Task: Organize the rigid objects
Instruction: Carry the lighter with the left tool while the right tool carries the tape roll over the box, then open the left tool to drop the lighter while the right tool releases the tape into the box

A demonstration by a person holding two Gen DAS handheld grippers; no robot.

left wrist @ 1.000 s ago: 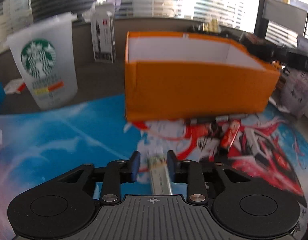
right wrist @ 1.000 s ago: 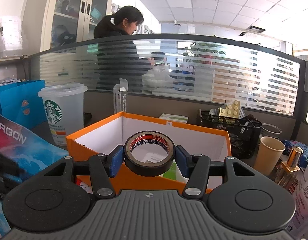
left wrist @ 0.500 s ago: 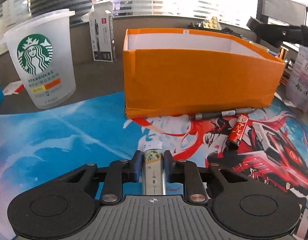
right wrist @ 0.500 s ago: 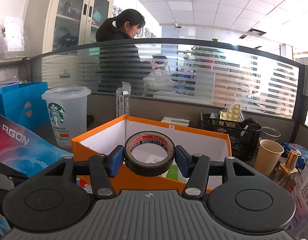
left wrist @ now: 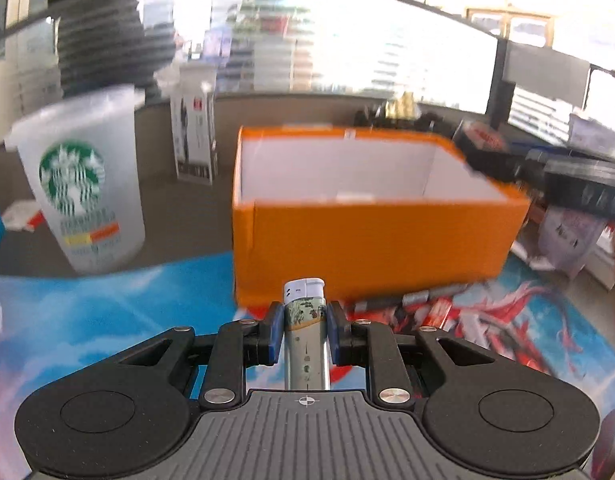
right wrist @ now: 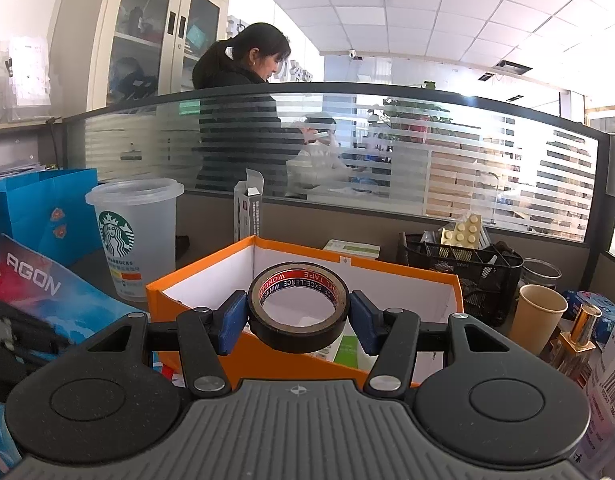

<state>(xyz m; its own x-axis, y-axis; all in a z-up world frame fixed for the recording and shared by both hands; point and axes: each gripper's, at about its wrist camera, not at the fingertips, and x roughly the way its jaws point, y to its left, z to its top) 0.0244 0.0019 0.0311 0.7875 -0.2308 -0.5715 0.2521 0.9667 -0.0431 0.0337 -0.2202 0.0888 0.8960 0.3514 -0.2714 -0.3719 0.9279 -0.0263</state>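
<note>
In the left wrist view my left gripper [left wrist: 305,314] is shut on a lighter [left wrist: 306,332] with a patterned body and a white cap, held off the blue mat in front of the orange box [left wrist: 371,236]. A pen [left wrist: 411,301] and a red lighter [left wrist: 437,312] lie on the mat by the box's front wall. In the right wrist view my right gripper [right wrist: 298,312] is shut on a roll of black tape [right wrist: 299,306], held above the near edge of the orange box [right wrist: 187,294], whose white inside holds a green and white packet [right wrist: 347,350].
A Starbucks cup [left wrist: 81,184] stands left of the box, with a blue bag [right wrist: 47,208] beyond it. A black mesh basket [right wrist: 463,276], a paper cup [right wrist: 541,316] and a gold bottle [right wrist: 579,336] crowd the right side. A person [right wrist: 243,132] stands behind the glass partition.
My left gripper closed on the lighter lying on the mat and lifted it up toward the orange box. The right gripper with the tape stayed put.
</note>
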